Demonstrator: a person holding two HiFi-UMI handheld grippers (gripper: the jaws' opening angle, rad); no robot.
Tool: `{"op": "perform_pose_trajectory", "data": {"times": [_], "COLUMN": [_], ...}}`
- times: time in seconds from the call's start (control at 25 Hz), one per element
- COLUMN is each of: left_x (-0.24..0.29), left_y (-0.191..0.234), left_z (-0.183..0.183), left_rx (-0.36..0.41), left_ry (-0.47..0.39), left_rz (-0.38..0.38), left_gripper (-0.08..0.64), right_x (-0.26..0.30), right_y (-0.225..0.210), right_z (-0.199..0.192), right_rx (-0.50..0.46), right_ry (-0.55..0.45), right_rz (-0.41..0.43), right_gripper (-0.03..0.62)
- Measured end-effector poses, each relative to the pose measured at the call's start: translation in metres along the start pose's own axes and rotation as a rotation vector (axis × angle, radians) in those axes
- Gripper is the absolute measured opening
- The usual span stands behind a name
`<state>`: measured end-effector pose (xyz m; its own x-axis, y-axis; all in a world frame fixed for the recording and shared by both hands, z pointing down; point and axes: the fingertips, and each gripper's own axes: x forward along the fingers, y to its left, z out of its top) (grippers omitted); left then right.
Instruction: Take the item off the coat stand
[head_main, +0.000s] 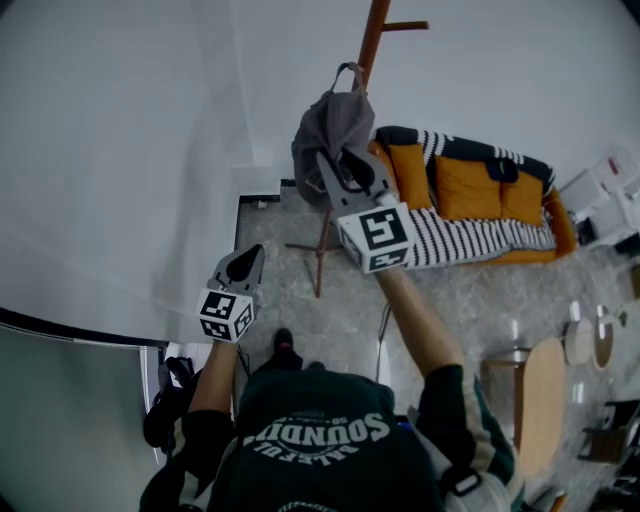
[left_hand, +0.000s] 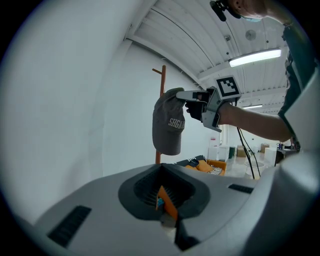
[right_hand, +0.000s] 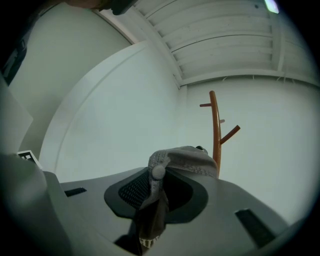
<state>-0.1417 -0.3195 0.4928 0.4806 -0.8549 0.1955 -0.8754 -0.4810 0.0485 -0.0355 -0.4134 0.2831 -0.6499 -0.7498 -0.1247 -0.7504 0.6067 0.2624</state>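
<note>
Your right gripper (right_hand: 160, 197) has its jaws drawn narrow on the grey cap (right_hand: 182, 160). They pinch the crown by its top button, so cloth fills the gap and the rest sags towards you. From the left gripper view the cap hangs down from those jaws with its lettered front showing. It sits just in front of the pole of the coat stand (right_hand: 215, 125). Whether any part of it touches the wood I cannot tell (the pole runs behind the fabric there).

Around that grip you have open air to the left, where only the bare white wall (head_main: 120, 150) stands well back. To the right the stand's pole is just beside the cap, and its pegs branch off higher up. Overhead is a white panelled ceiling (right_hand: 225, 35).

Your left gripper (head_main: 243, 265) has its jaws together with nothing between them. You hold it lower and to the left, well apart from the cap and aimed towards it.

Below, the stand's legs spread on a pale speckled floor (head_main: 340, 310) close to where two walls meet. A sofa (head_main: 470, 235) with orange cushions and a striped seat lies along the far wall, right of the stand and close to its base. A round wooden table (head_main: 540, 400) stands on the near right, well apart from both grippers.
</note>
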Motion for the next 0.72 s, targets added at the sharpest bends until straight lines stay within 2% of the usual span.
{"op": "perform_pose_trajectory", "data": {"times": [0.16, 0.36, 0.72], "left_x": [-0.005, -0.012, -0.014], "left_y": [-0.01, -0.025, -0.056], "left_z": [0.0, -0.008, -0.013], "left_rx": [0.004, 0.002, 0.008], "left_ry": [0.001, 0.008, 0.01], "left_rz": [0.002, 0.002, -0.007], "left_gripper": [0.0, 0.0, 0.0], "right_x": [-0.014, -0.043, -0.11], "right_y": [0.011, 0.027, 0.029], "right_z": [0.001, -0.021, -0.068], "right_rx": [-0.004, 0.016, 0.071], "right_ry": [0.001, 0.044, 0.12], "right_rz": [0.031, 0.06, 0.035], "right_gripper": [0.077, 0.075, 0.075]}}
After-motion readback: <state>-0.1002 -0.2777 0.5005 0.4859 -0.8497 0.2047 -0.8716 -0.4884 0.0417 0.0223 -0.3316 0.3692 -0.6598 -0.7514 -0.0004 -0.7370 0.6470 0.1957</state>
